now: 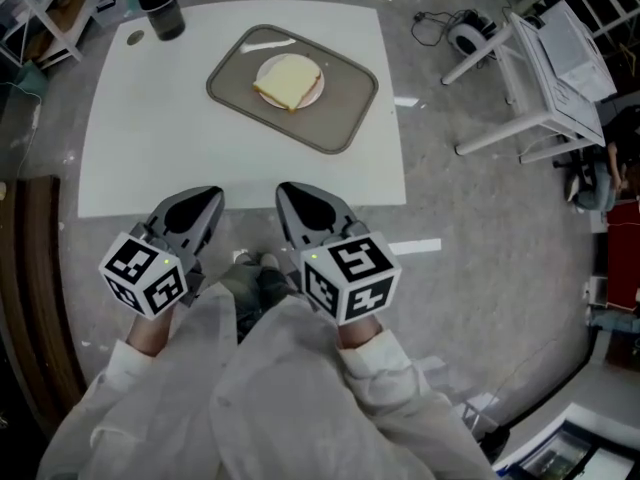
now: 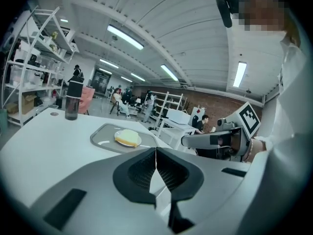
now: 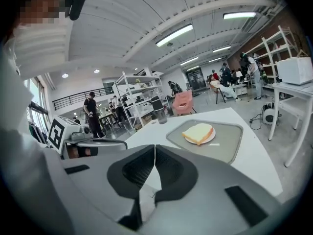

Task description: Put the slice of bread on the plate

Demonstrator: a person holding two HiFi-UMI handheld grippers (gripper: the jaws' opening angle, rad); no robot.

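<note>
A pale slice of bread [image 1: 286,79] lies on a small white plate [image 1: 314,92], which sits on a grey tray [image 1: 340,118] toward the back of the white table [image 1: 150,138]. The bread [image 2: 126,137] and plate [image 2: 131,144] show far off in the left gripper view; bread [image 3: 197,132] and plate [image 3: 209,139] likewise in the right gripper view. My left gripper [image 1: 206,200] and right gripper [image 1: 290,196] hang side by side at the table's near edge, well short of the tray. Both are shut, jaws touching, with nothing held.
A dark bottle [image 1: 158,0] stands at the table's back left corner, with a round lid [image 1: 135,38] beside it. A white rack [image 1: 545,78] and cables [image 1: 440,23] are on the floor at the right. Wooden furniture [image 1: 30,298] runs along the left.
</note>
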